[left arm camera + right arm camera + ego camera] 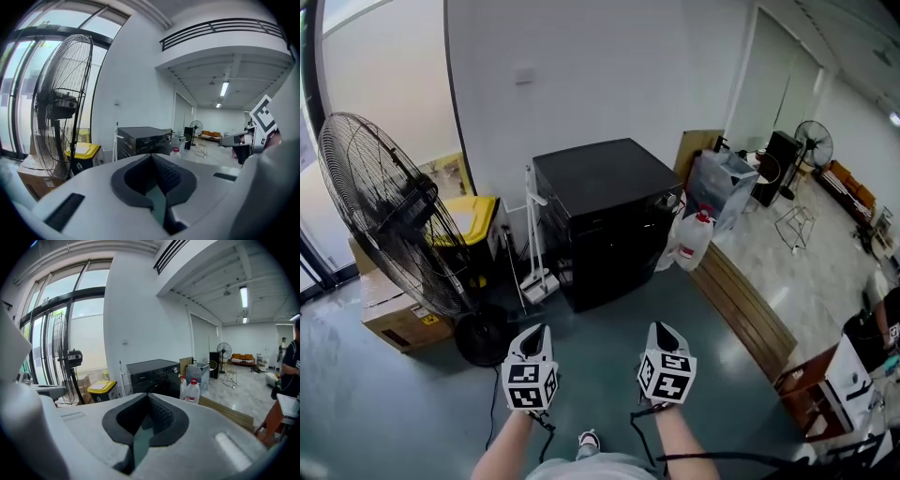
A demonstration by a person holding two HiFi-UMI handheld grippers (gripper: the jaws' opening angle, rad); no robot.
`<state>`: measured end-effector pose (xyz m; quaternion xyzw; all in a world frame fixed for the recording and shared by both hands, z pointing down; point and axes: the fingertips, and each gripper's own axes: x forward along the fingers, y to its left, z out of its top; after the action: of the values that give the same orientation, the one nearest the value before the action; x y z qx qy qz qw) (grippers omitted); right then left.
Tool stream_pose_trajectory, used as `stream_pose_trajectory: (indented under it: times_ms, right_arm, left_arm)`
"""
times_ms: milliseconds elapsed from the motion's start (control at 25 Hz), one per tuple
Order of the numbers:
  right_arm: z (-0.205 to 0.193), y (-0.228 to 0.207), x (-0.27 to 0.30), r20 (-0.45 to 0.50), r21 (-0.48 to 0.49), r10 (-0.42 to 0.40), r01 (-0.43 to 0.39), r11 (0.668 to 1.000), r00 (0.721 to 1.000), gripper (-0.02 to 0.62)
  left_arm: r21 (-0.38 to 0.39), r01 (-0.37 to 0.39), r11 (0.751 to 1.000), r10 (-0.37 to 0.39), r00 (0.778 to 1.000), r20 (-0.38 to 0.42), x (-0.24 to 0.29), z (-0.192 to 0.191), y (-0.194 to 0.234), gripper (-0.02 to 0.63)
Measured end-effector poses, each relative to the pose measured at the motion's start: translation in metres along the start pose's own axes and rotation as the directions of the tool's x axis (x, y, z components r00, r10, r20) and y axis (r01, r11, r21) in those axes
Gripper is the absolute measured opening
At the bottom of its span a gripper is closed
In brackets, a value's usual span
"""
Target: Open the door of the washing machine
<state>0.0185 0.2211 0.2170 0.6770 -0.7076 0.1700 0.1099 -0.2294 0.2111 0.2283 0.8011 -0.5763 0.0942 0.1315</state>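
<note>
The grey-green floor (609,347) runs up to a white wall (581,66) at its far edge. At the floor's left side stands a tall pedestal fan (389,216), its round cage tilted toward you. The black washing machine (605,220) sits at the far edge of the floor, back against the wall, straight ahead of you and well apart from both tools. Its dark front faces you, and the door looks closed as far as that front can be made out. A cardboard box (389,314) lies behind the fan's base, near the left edge. A yellow-lidded bin (469,220) stands between fan and machine. Two water jugs (694,239) stand just beside the machine's right side.

You hold your left gripper (539,330) and right gripper (661,328) side by side over the near floor. Each has its jaws pressed together with nothing between them.
</note>
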Motion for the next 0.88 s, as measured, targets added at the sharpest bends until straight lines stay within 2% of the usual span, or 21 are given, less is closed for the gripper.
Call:
stream_pose_trajectory:
  times_ms: [240, 640, 880]
  right_arm:
    - [0.004, -0.022, 0.034, -0.015, 0.019, -0.017, 0.018, 1.0, 1.0, 0.005]
    - [0.011, -0.045, 0.084, -0.054, 0.027, -0.081, 0.083, 0.996, 0.995, 0.005]
    - [0.041, -0.04, 0.135, -0.048, 0.03, -0.102, 0.104, 0.994, 0.994, 0.005]
  left_arm:
    - [0.022, 0.023, 0.999, -0.023, 1.0, -0.018, 0.041, 0.004, -0.008, 0.005]
    - [0.015, 0.063, 0.998, -0.062, 0.997, -0.039, 0.105, 0.015, 0.001, 0.005]
    - [-0.001, 0.085, 0.996, -0.085, 0.996, -0.04, 0.159, 0.035, 0.023, 0.005]
